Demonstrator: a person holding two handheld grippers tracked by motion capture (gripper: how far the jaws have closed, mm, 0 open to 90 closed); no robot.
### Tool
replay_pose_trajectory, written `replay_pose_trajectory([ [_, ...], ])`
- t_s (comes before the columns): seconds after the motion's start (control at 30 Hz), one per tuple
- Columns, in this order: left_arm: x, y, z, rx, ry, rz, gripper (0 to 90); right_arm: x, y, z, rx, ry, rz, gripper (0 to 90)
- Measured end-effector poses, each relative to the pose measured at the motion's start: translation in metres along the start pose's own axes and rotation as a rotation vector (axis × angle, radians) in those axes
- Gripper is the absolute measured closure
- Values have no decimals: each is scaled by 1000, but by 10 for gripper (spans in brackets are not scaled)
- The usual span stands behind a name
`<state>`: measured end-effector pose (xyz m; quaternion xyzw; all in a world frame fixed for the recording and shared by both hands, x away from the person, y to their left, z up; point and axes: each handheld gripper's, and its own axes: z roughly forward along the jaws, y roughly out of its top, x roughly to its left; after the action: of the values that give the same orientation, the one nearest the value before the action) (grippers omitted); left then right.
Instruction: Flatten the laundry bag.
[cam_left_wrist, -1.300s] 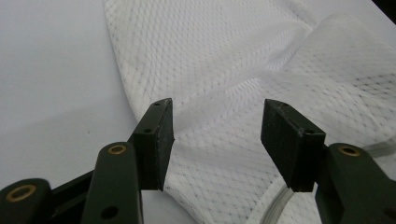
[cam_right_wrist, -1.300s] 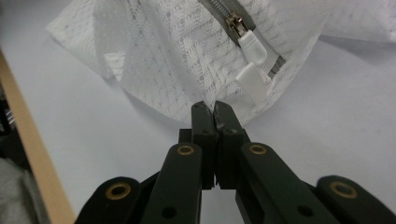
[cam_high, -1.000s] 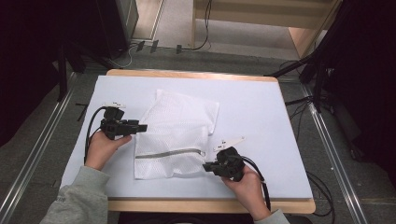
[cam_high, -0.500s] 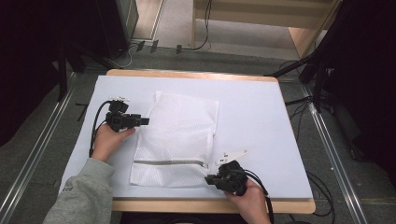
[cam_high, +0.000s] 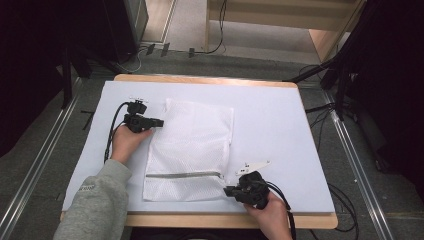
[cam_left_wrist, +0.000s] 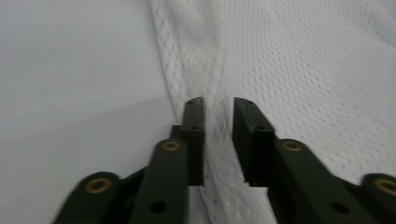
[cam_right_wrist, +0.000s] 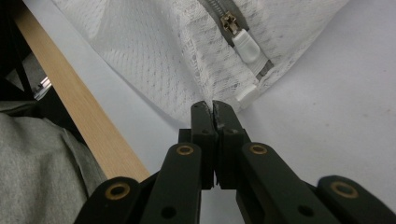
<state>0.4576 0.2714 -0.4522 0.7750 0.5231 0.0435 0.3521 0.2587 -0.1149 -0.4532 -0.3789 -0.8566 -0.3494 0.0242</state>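
Left claw (cam_high: 159, 122): jaws have just been closing, now narrowed onto a raised fold at the left edge of the white mesh bag (cam_high: 192, 145), mesh between the pads (cam_left_wrist: 195, 135); a slim gap remains. Right claw (cam_high: 227, 190): jaws pressed fully together, pinching the bag's near right corner beside the zip pull (cam_right_wrist: 246, 45). Bag: lies flat mid-table (cam_high: 280, 115), zip (cam_high: 182, 175) along its near end, drawn closed as far as shows; contents cannot be told.

We cannot tell whether the left gripper (cam_left_wrist: 218, 135) pads press the mesh bag (cam_left_wrist: 299, 60) edge between them. The bag's far part runs off the picture's edge.
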Motion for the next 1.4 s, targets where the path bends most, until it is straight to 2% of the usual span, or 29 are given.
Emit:
replay_pose_trajectory([
  [0.03, 0, 1, 2, 9, 7, 8, 828, -1, 0, 0, -5, 0, -4, 900],
  [0.1, 2, 2, 4, 10, -5, 5, 900, -3, 1, 0, -5, -4, 5, 900],
  [0.2, 5, 6, 1, -16, 10, 3, 900, -5, 2, -1, -8, -6, 8, 900],
  [0.23, 8, 7, -1, -40, 10, -8, 900, -6, 3, -1, -11, -7, 8, 900],
  [0.3, 13, 7, -5, -57, 21, -26, 900, -7, 4, -2, -20, -7, 5, 900],
  [0.5, 32, 4, -12, -74, 67, -88, 900, -10, 14, -1, -66, -12, -1, 900],
  [0.6, 36, 2, -14, -78, 50, -103, 900, -8, 18, 4, -58, -7, -4, 900],
  [0.67, 37, 2, -15, -77, 35, -100, 893, -6, 18, 8, -42, 14, -7, 900],
  [0.73, 36, 1, -16, -81, 20, -97, 827, -2, 17, 12, -24, 33, -11, 900],
  [0.8, 34, 1, -21, -91, 19, -83, 771, 1, 17, 12, -24, 41, -22, 845],
  [0.93, 31, -1, -35, -102, 12, -59, 653, 1, 17, 3, -79, 31, -38, 750],
  [1.0, 28, -5, -42, -104, -1, -49, 625, -2, 19, -3, -112, 23, -37, 729],
  [1.17, 17, -13, -50, -84, 4, -25, 570, -16, 25, -12, -174, 2, -26, 666],
  [1.4, 1, -28, -60, -66, 15, 9, 512, -37, 38, -9, -185, -27, -16, 638],
])
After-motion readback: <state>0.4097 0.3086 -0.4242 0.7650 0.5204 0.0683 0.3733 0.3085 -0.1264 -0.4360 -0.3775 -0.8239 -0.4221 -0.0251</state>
